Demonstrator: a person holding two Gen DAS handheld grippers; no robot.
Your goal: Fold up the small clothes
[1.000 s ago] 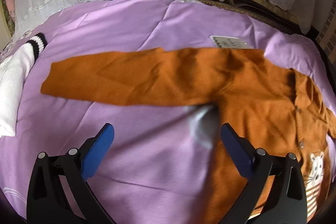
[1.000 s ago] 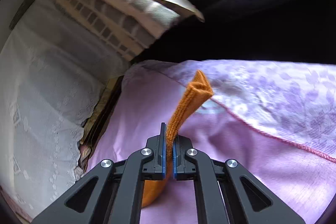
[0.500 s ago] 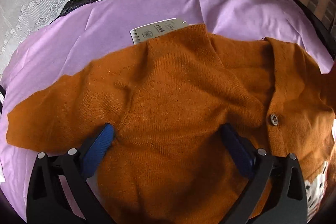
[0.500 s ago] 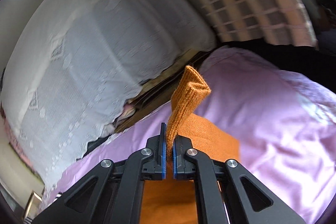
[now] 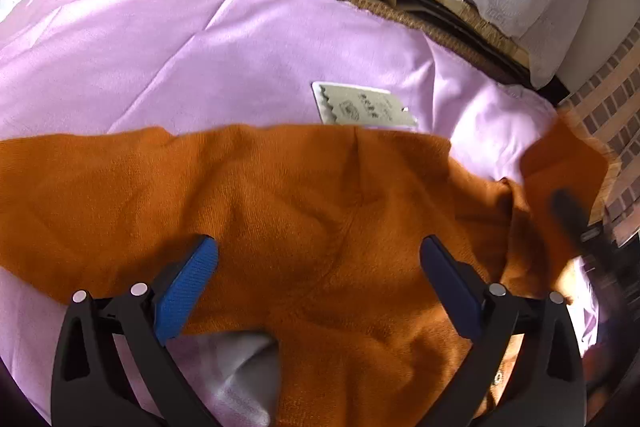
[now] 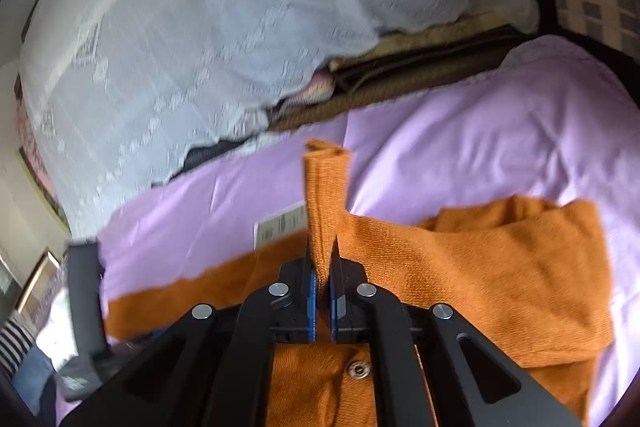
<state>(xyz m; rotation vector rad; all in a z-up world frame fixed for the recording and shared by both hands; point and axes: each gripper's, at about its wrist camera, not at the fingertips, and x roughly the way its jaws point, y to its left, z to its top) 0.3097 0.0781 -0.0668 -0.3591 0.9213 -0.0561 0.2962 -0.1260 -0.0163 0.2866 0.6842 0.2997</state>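
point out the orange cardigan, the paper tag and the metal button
orange cardigan [image 5: 304, 211], left wrist view, on the shoulder area
paper tag [image 5: 362, 105], left wrist view, on its printed face
metal button [image 6: 359, 369], right wrist view, on the button's centre

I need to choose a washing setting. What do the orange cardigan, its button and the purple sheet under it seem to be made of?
Orange cardigan: soft matte knit, fine ribbed stitches showing; wool or acrylic, unclear. Button: shiny and silvery, probably metal. Purple sheet: smooth, thin woven cloth with sharp fold creases, likely cotton or a blend.
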